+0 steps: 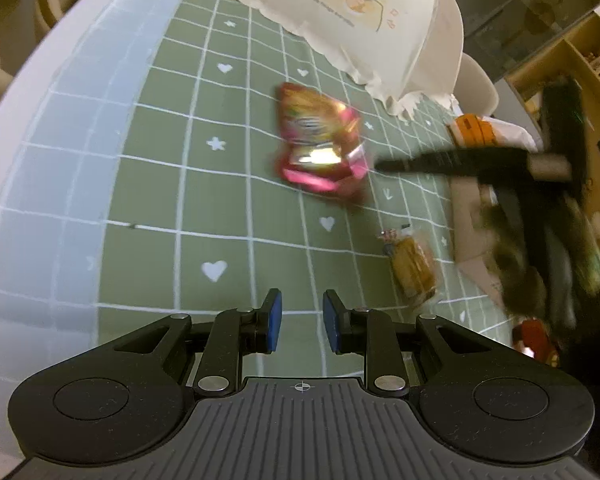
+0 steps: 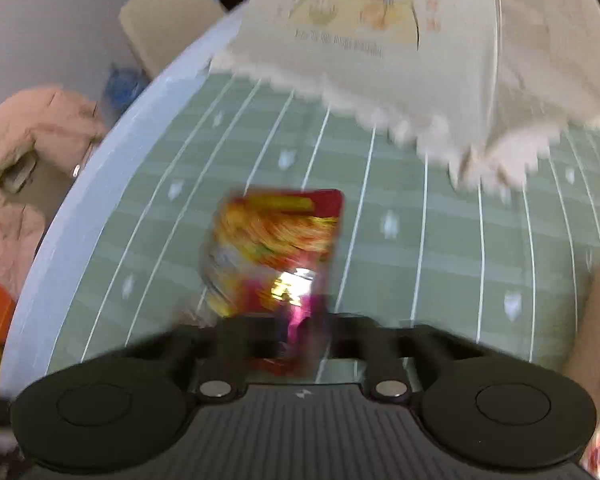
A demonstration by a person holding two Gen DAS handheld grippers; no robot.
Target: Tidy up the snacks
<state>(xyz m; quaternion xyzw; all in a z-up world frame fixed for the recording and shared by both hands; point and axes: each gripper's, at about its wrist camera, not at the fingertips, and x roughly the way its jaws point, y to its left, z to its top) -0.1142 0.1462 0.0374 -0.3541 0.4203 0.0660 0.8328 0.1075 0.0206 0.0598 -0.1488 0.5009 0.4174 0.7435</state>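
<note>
A glossy red and pink snack packet [image 2: 276,248], printed with orange-yellow noodles, sits mid-frame over the green checked tabletop [image 1: 172,184], its lower edge pinched in the closed right hand-held gripper [image 2: 296,344]. The left hand-held gripper [image 1: 299,320] holds nothing, jaws nearly closed.

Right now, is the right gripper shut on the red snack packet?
Shut on it: the right gripper has the red snack packet's lower edge between its fingers, lifted off the green checked tablecloth.

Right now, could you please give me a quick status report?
Right gripper shut on red snack packet. Left gripper empty, fingers nearly together. Biscuit pack waits on tablecloth. Nothing blocking.
</note>
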